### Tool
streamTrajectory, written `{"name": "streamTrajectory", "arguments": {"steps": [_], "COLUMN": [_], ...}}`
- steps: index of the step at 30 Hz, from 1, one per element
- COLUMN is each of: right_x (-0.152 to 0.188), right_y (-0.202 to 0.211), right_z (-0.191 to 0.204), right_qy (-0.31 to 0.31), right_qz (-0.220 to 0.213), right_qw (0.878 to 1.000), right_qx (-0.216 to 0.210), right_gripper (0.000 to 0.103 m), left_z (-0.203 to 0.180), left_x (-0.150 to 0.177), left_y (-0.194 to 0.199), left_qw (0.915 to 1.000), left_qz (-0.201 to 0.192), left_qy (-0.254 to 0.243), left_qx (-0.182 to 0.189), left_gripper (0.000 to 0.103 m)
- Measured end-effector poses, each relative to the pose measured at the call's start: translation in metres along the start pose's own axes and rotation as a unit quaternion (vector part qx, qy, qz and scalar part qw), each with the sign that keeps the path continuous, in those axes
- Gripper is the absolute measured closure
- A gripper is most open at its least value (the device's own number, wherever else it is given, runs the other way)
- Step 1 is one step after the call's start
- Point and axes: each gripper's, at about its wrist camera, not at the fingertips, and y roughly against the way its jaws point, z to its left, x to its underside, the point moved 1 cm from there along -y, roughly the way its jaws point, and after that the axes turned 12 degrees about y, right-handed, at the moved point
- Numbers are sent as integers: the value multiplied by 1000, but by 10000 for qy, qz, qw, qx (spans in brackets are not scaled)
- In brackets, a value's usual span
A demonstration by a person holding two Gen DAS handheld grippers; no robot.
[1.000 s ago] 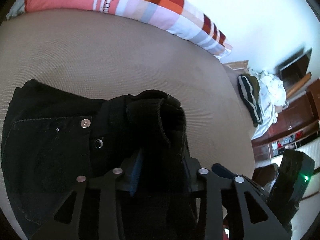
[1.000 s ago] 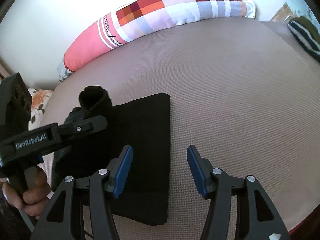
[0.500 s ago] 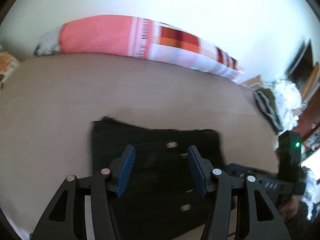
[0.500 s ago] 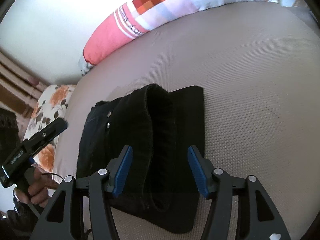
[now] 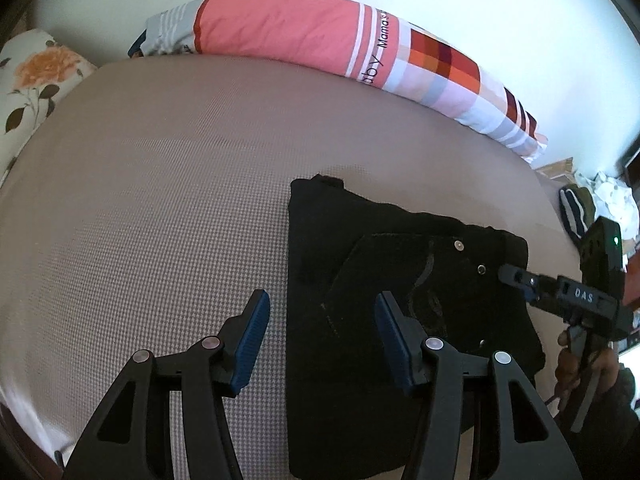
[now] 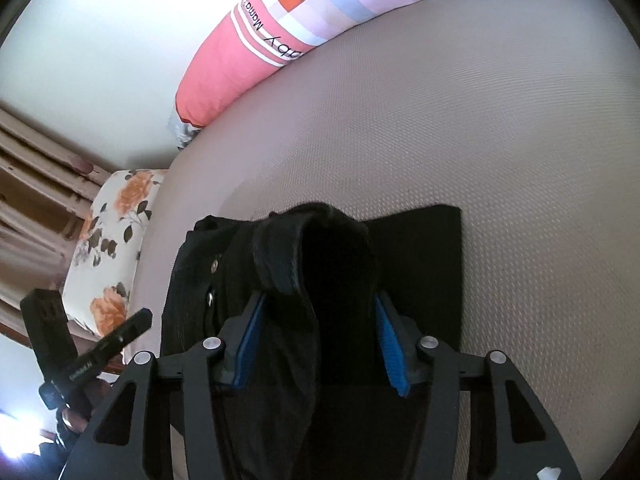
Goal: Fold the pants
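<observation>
Black pants (image 5: 400, 248) lie partly folded on the beige bed (image 5: 160, 200), rivets and a pocket facing up. My left gripper (image 5: 322, 340) hovers open over the pants' left edge with nothing gripped. In the right wrist view a raised fold (image 6: 320, 248) of the pants (image 6: 420, 264) stands between the blue pads of my right gripper (image 6: 316, 340). Its jaws are closing and the pads touch the fabric on both sides. The left wrist view shows the right gripper's fingertips (image 5: 516, 276) at the pants' right edge. The left gripper's fingertips (image 6: 140, 318) show off the bed's left side.
A long pink and checked bolster (image 5: 300, 36) lies along the far side of the bed against the white wall. A floral pillow (image 6: 116, 240) sits at the bed's left end. Striped and white clothes (image 5: 580, 208) are piled beyond the right end. A hand (image 5: 576, 360) holds the right gripper.
My left gripper has let go of the raised fold, opened and drawn off to the pants' left edge. My right gripper has come down over the fold and its jaws have narrowed round it.
</observation>
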Motion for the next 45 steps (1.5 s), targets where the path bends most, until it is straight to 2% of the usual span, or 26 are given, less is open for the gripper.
{"name": "streamTrajectory", "arguments": {"steps": [1,2,3,5,9,13,17,23,26,29,32,45], "right_x": [-2,-3,-4,-4,-4,-4,-1,5,12,13,12,45], "right_y": [-2,-2,-2,3,23,46,62,66,50,42,42,75], "right_z": [0,1,2,7,29,47,46,17,-2,-8,-8,18], "right_qy": [-21,-34,-49,-72,192,314,253,-95,-102,-98,-32,-47], "right_qz": [-13,-8,-14,-31,-159,-275,-371,-435,-249,-168,-115,-8], "right_qw": [10000,10000,9999,9999,9995,9981,9971,9951,9930,9926,9912,9909], "right_qx": [-47,-70,-98,-118,197,455,615,885,1149,1198,1315,1345], "right_gripper": [58,65,78,87,92,92,92,92,92,86,80,79], "left_z": [0,0,0,0,-6,-12,-25,-40,-40,-36,-33,-33], "left_x": [0,1,1,1,0,-2,-5,-5,-1,6,9,25], "left_y": [0,-1,-2,-4,-5,-4,-3,-9,-20,-46,-53,-42], "left_qw": [10000,10000,10000,10000,10000,9998,9995,9983,9979,9957,9961,9943], "left_qz": [1,12,31,61,19,-28,-104,-194,-81,213,207,249], "left_qy": [-2,-2,5,12,-58,-150,-286,-540,-633,-782,-749,-907], "left_qx": [-5,-8,-14,3,39,86,127,37,-84,-440,-418,-510], "left_gripper": [47,47,47,47,47,47,47,47,47,47,47,47]}}
